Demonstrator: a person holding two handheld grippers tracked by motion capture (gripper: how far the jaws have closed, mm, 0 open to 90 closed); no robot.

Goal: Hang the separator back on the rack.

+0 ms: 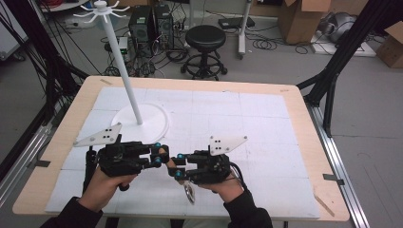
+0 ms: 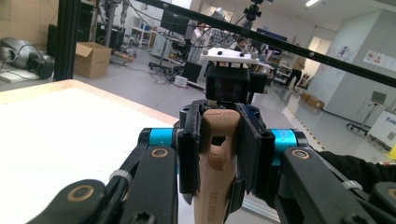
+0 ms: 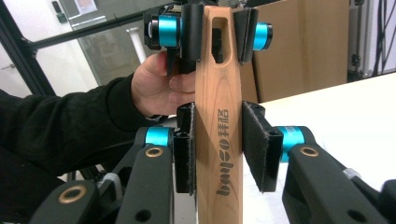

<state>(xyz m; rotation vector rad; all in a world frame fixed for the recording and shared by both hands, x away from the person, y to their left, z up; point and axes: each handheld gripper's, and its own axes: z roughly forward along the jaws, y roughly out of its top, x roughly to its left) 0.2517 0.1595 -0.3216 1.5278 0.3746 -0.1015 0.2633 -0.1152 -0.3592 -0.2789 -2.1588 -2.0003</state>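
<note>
Wooden handle gripped by both grippers near the white stand base.

The wooden handle (image 3: 218, 121) spans between the left gripper (image 1: 161, 156) and the right gripper (image 1: 177, 167), nearer the person than the white stand base (image 1: 159, 124). In the right gripper view, the right jaws sit against both flat sides of the handle at mid-length; the left jaws clamp its slotted end. A metal utensil head (image 1: 189, 193) hangs below the right gripper, over the table (image 1: 294, 104).
</note>
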